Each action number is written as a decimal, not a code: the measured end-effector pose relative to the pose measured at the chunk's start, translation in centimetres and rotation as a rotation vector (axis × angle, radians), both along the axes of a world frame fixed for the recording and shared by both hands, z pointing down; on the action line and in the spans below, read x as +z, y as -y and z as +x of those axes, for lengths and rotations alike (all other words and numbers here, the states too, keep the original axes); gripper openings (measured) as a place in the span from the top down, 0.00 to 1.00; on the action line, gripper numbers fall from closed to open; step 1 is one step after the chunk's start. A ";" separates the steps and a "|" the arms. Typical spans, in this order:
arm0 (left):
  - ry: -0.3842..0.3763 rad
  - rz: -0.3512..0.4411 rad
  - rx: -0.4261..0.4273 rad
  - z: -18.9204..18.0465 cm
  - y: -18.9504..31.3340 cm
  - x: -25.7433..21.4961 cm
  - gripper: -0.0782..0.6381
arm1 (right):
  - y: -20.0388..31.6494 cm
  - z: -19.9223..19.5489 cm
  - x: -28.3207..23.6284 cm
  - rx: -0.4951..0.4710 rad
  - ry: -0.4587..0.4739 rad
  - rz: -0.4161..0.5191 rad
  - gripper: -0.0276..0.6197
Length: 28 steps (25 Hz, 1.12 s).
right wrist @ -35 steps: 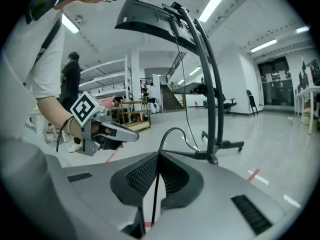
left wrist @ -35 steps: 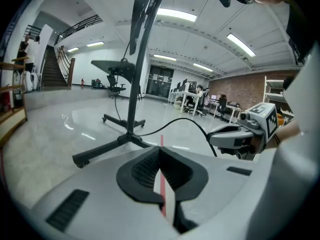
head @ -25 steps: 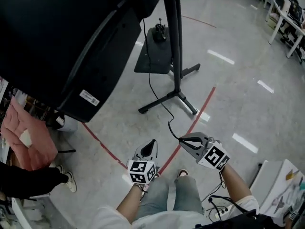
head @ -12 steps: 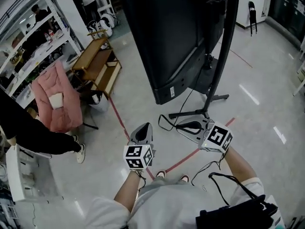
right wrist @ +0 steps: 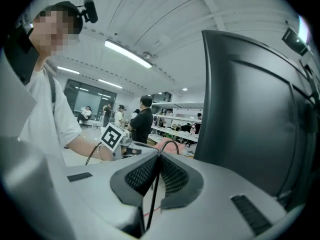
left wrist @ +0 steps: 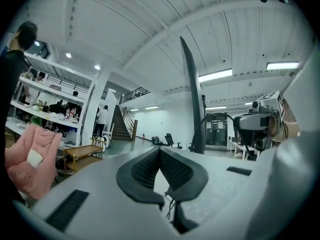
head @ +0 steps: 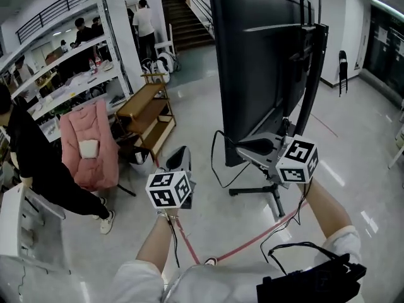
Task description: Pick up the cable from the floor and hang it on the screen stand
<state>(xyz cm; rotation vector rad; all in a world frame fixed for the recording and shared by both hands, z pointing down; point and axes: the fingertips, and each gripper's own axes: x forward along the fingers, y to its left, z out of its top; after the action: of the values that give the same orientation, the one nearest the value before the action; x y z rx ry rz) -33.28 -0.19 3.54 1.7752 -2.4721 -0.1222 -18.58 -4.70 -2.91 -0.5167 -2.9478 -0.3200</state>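
Right tongs [head: 247,148], clamped on the cable [head: 213,156], have risen from floor level to right beside the screen stand [head: 314,87], so hanging is probably next; left tongs [head: 181,158] are together and empty.

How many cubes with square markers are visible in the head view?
2. One marker cube sits on the left gripper, mid-frame; the other on the right gripper, beside the screen. None seems hidden.

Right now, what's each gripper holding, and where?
The right gripper is shut on the black cable, along its length, a loop arching past the tips. The left gripper is shut, empty.
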 end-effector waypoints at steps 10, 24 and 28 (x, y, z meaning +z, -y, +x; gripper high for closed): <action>0.116 0.097 0.087 2.6 3.5 -20.3 0.89 | 2.9 -2.6 -18.2 0.128 0.134 0.085 0.91; 0.239 0.224 0.014 2.0 3.2 -40.7 0.89 | 3.3 -4.8 -40.2 0.309 0.338 0.170 0.91; 0.270 0.247 -0.005 2.2 3.6 -44.0 0.89 | 3.8 -4.6 -45.0 0.347 0.417 0.144 0.91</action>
<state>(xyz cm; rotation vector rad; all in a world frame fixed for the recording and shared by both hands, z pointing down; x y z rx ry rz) -31.13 -3.81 -40.51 2.0014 -2.7518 -0.2093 -23.20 -8.53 -47.92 0.0989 -3.2906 -0.6594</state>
